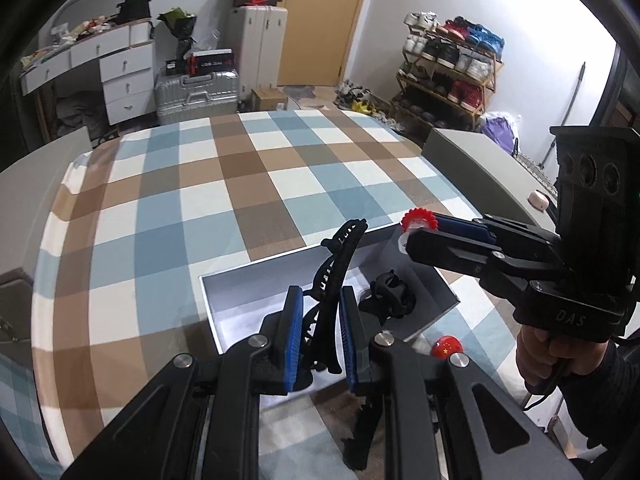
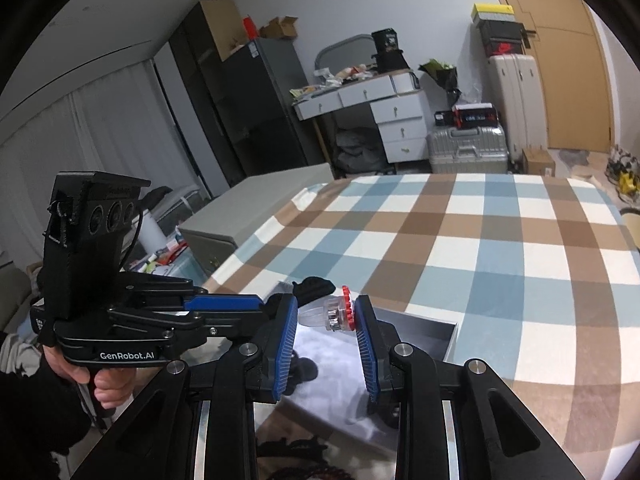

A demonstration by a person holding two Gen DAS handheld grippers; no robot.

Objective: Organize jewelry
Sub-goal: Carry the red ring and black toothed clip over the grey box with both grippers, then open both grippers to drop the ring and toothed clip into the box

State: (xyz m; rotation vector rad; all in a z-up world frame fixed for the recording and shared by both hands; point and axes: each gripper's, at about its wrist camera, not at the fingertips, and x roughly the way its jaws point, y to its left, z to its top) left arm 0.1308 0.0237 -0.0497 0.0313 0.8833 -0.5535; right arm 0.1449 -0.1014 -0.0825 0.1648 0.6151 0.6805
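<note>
The left gripper (image 1: 318, 326) held a long black plastic hair clip (image 1: 338, 264) between its blue pads, closed on it, above the shallow grey open box (image 1: 256, 292) on the checked blue, brown and white cloth (image 1: 192, 184). The right gripper (image 2: 326, 316) was closed on a small clear ornament with a red frilled edge (image 2: 338, 311), over the same box. A black hair tie (image 1: 390, 294) lay inside the box.
</note>
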